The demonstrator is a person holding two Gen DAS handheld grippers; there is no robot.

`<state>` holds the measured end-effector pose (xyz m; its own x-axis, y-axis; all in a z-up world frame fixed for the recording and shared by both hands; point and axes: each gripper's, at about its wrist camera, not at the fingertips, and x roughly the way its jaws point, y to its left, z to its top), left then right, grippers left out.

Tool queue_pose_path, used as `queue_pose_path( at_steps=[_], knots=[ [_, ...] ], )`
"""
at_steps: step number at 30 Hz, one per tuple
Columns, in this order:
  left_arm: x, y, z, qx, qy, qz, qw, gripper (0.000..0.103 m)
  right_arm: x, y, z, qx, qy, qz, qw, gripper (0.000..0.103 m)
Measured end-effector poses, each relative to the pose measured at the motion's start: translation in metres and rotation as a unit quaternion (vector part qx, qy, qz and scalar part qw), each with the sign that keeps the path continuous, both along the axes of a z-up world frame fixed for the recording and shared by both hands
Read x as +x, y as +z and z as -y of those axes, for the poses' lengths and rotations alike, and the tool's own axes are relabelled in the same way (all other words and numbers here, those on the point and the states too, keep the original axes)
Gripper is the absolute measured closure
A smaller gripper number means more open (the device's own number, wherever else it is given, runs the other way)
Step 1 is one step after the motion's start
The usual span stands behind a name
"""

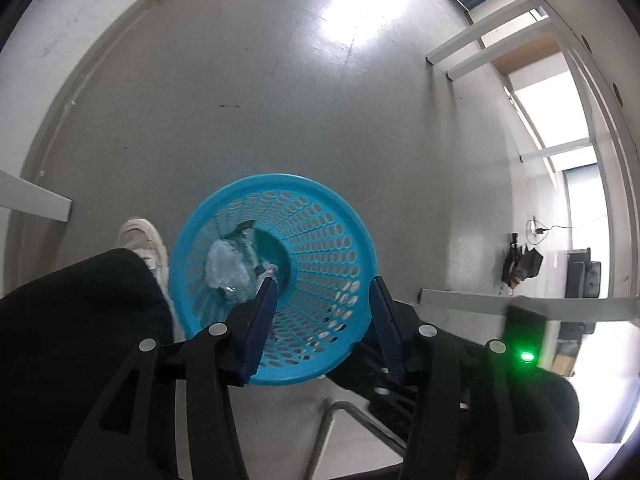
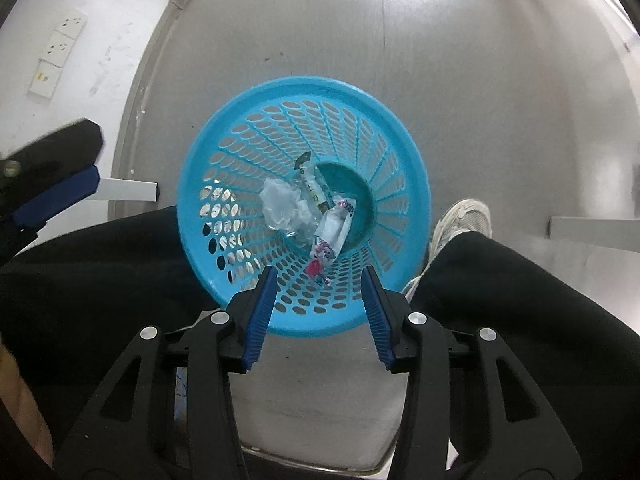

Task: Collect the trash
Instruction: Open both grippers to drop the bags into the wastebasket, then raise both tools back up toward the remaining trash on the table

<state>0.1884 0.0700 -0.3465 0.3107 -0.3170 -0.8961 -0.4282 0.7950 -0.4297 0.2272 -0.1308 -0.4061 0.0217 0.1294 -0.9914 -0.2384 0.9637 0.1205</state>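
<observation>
My right tool (image 2: 320, 276) and left tool (image 1: 324, 284) both hang with jaws apart and nothing between them, above the round blue perforated plastic basket (image 2: 404, 152) on the grey floor (image 2: 304, 32). Inside it lie a crumpled clear plastic wrapper (image 2: 280, 204) and a pink-and-white snack packet (image 2: 332, 236).

Bright window glare on the floor (image 1: 344, 28), fisheye-bent edges, slight motion blur.

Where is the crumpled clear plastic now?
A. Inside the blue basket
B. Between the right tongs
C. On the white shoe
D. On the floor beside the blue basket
A: the crumpled clear plastic lies at the bottom of the blue basket, beside a colourful wrapper.
</observation>
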Motion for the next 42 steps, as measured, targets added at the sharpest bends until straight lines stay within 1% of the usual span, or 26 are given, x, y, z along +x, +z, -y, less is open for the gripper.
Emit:
queue_pose_path(
  at_steps=[2, 3, 4, 7, 9, 10, 12, 16, 19, 20, 23, 24, 26, 28, 30, 32, 33, 38, 42],
  knots=[
    [-0.007, 0.011, 0.002, 0.017, -0.005, 0.003, 0.9998, 0.056, -0.01, 0.02, 0.002, 0.004, 0.008, 0.021, 1.0, 0.058],
    [-0.013, 0.02, 0.005, 0.038, -0.014, 0.006, 0.9991, 0.056, -0.014, 0.029, 0.002, 0.008, 0.01, 0.031, 0.999, 0.056],
    [-0.016, 0.025, 0.006, 0.051, -0.02, 0.01, 0.9985, 0.056, -0.018, 0.036, 0.004, 0.012, 0.012, 0.039, 0.999, 0.056],
    [-0.029, 0.044, 0.013, 0.1, -0.044, 0.025, 0.9937, 0.056, -0.034, 0.059, 0.005, 0.016, 0.024, 0.066, 0.997, 0.055],
    [-0.036, 0.053, 0.017, 0.118, -0.054, 0.033, 0.9909, 0.055, -0.046, 0.076, 0.004, 0.017, 0.036, 0.088, 0.995, 0.054],
    [-0.041, 0.058, 0.019, 0.125, -0.059, 0.037, 0.9898, 0.055, -0.05, 0.082, 0.005, 0.018, 0.041, 0.096, 0.994, 0.051],
    [-0.048, 0.067, 0.019, 0.132, -0.064, 0.045, 0.9881, 0.055, -0.062, 0.095, 0.006, 0.015, 0.052, 0.119, 0.991, 0.05],
    [-0.066, 0.087, 0.022, 0.145, -0.068, 0.059, 0.9854, 0.054, -0.081, 0.12, 0.014, 0.027, 0.059, 0.144, 0.987, 0.05],
    [-0.083, 0.102, 0.026, 0.163, -0.07, 0.07, 0.9816, 0.051, -0.093, 0.142, 0.022, 0.033, 0.063, 0.164, 0.984, 0.05],
    [-0.086, 0.106, 0.028, 0.164, -0.069, 0.073, 0.9813, 0.049, -0.099, 0.151, 0.023, 0.032, 0.068, 0.174, 0.982, 0.05],
    [-0.102, 0.122, 0.03, 0.162, -0.068, 0.088, 0.9805, 0.049, -0.117, 0.175, 0.026, 0.026, 0.086, 0.207, 0.974, 0.044],
    [-0.109, 0.131, 0.031, 0.16, -0.07, 0.096, 0.98, 0.048, -0.123, 0.184, 0.027, 0.03, 0.091, 0.217, 0.971, 0.044],
    [-0.119, 0.141, 0.032, 0.158, -0.069, 0.107, 0.9792, 0.044, -0.134, 0.199, 0.029, 0.037, 0.097, 0.234, 0.967, 0.043],
    [-0.133, 0.156, 0.034, 0.161, -0.072, 0.13, 0.9757, 0.04, -0.144, 0.217, 0.031, 0.043, 0.105, 0.258, 0.96, 0.039],
    [-0.144, 0.168, 0.038, 0.175, -0.077, 0.145, 0.9707, 0.037, -0.155, 0.236, 0.036, 0.046, 0.109, 0.285, 0.951, 0.037],
    [-0.152, 0.179, 0.04, 0.188, -0.082, 0.16, 0.9655, 0.035, -0.162, 0.25, 0.041, 0.051, 0.112, 0.301, 0.946, 0.036],
    [-0.156, 0.183, 0.041, 0.191, -0.083, 0.164, 0.9643, 0.034, -0.164, 0.257, 0.043, 0.054, 0.113, 0.309, 0.943, 0.036],
    [-0.177, 0.209, 0.038, 0.192, -0.072, 0.196, 0.9588, 0.031, -0.176, 0.292, 0.049, 0.072, 0.111, 0.342, 0.93, 0.035],
    [-0.191, 0.233, 0.04, 0.196, -0.067, 0.23, 0.9511, 0.028, -0.193, 0.326, 0.051, 0.085, 0.106, 0.376, 0.917, 0.035]
  ],
)
